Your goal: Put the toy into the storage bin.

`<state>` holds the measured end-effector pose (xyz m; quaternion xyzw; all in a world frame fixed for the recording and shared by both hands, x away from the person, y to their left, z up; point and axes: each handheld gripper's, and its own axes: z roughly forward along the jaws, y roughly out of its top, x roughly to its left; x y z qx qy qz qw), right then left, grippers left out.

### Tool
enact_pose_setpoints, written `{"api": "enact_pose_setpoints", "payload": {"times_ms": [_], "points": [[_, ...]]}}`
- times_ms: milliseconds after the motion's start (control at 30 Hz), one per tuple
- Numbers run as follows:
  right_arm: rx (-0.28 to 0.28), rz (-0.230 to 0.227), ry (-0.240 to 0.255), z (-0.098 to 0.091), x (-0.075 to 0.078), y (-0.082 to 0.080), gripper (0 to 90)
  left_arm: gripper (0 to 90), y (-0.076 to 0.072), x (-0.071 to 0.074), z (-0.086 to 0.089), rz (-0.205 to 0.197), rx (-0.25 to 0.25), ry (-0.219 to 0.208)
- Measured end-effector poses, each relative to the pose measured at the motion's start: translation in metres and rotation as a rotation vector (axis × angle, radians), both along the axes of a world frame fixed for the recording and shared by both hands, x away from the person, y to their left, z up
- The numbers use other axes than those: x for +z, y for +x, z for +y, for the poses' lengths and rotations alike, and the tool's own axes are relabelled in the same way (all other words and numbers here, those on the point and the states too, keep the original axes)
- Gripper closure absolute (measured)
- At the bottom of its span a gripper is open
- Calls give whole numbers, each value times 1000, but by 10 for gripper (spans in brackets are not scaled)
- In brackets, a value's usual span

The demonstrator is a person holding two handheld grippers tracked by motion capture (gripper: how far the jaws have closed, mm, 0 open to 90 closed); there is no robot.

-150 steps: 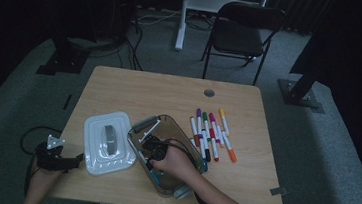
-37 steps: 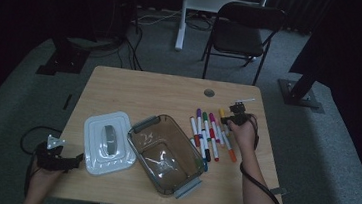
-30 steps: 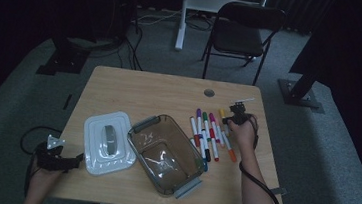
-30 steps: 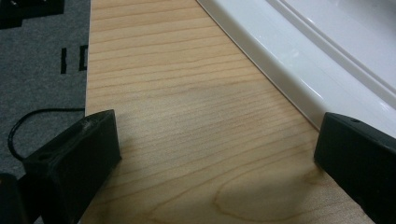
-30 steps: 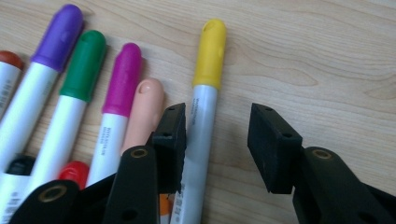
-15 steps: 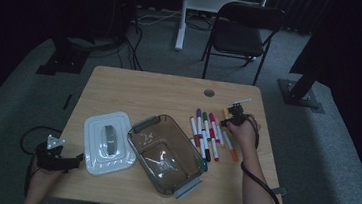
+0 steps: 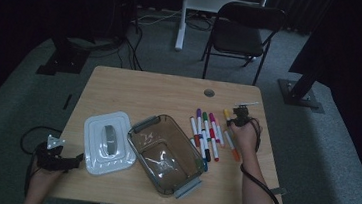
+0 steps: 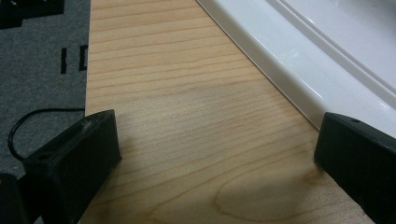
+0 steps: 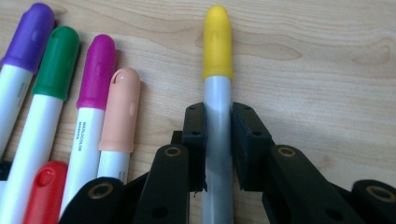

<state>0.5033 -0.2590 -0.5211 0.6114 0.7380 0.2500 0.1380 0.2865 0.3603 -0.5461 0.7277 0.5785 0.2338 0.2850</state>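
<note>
The right gripper (image 9: 217, 135) has just closed its jaws on the yellow-capped marker (image 9: 217, 84), lying on the table (image 7: 169, 93) beside the other markers (image 7: 206, 134) (left gripper (image 8: 210, 154) gapes, empty).

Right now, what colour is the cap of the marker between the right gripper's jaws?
Yellow cap, clearest in the right gripper view.

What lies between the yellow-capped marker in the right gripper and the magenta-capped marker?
In the right gripper view, one peach-capped marker lies between the yellow-capped marker and the magenta-capped marker.
</note>
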Motion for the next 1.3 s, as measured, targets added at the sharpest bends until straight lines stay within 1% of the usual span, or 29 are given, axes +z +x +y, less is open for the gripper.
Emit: {"api": "enact_pose_setpoints", "payload": {"times_ms": [100,133,200,267,367,500,633,667,700,733,767,800,833,867,967,1033,1067,1133,1167,1200,1233,1267,1300], "points": [[-2,9,12,-1,1,-1,765,7,0,0,0,0,0,0],[-3,8,4,-2,1,-2,765,7,0,0,0,0,0,0],[-5,5,11,-3,4,-3,765,7,0,0,0,0,0,0],[1,9,15,-3,8,-4,765,7,0,0,0,0,0,0],[9,-6,3,-2,17,-7,765,7,0,0,0,0,0,0],[23,-38,17,1,35,-14,765,7,0,0,0,0,0,0],[75,-68,34,9,55,-24,764,7,0,0,0,0,0,0],[88,-88,41,12,61,-27,764,7,0,0,0,0,0,0],[99,-98,37,14,67,-30,765,7,0,0,0,0,0,0],[99,-98,37,14,67,-30,765,7,0,0,0,0,0,0],[109,-110,40,17,73,-33,765,7,0,0,0,0,0,0],[120,-138,49,22,81,-38,764,7,0,0,0,0,0,0],[133,-150,55,26,89,-43,764,7,0,0,0,0,0,0],[143,-163,57,29,93,-46,764,7,0,0,0,0,0,0],[177,-186,67,39,109,-56,764,7,0,0,0,0,0,0],[207,-222,76,47,120,-65,764,7,0,0,0,0,0,0],[220,-223,80,53,126,-70,764,7,0,0,0,0,0,0],[247,-253,101,59,135,-78,764,7,0,0,0,0,0,0],[257,-256,102,62,138,-81,764,7,0,0,0,0,0,0],[271,-274,108,66,142,-85,764,7,0,0,0,0,0,0],[282,-281,124,69,146,-89,764,7,0,0,0,0,0,0],[309,-295,133,77,154,-98,764,7,0,0,0,0,0,1],[309,-295,133,77,154,-98,764,7,0,0,0,0,-1,1]]}}
